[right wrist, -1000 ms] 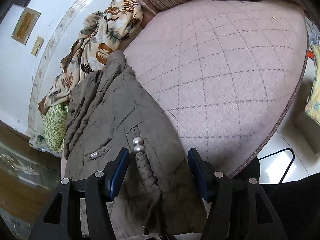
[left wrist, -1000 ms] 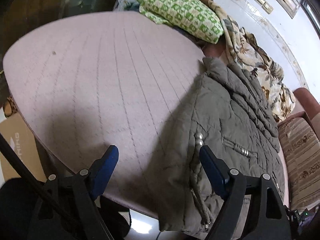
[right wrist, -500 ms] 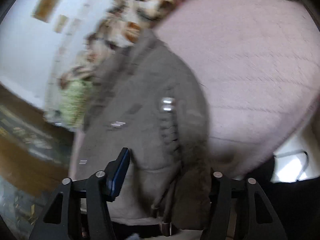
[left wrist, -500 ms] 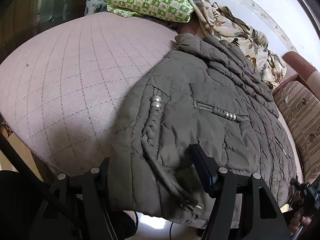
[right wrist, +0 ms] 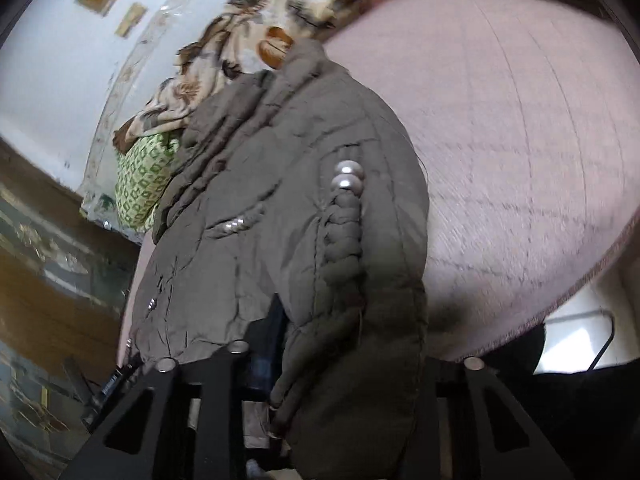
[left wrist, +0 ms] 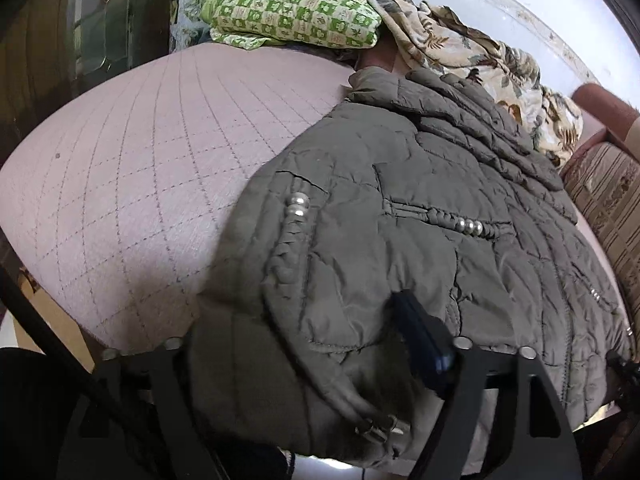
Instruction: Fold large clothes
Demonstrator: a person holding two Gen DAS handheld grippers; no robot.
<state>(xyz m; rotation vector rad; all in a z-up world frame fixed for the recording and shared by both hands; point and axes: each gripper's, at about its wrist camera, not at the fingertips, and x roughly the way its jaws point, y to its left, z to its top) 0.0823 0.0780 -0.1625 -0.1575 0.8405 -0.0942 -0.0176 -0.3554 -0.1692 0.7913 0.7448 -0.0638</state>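
Two tongs: both at the hem of the grey-green quilted padded jacket (left wrist: 400,208), which lies ahead on the pink quilted bed (left wrist: 140,152).
Left tongs (left wrist: 296,344): opening, hem fabric between the jaws.
Right tongs (right wrist: 352,344): closing on the hem.
Advice: gather every layer before lifting.

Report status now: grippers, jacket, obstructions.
Left gripper opening, right gripper closing, jacket hem between both jaws. Jacket flat on pink bed cover. Nothing blocking; pillow lies beyond.
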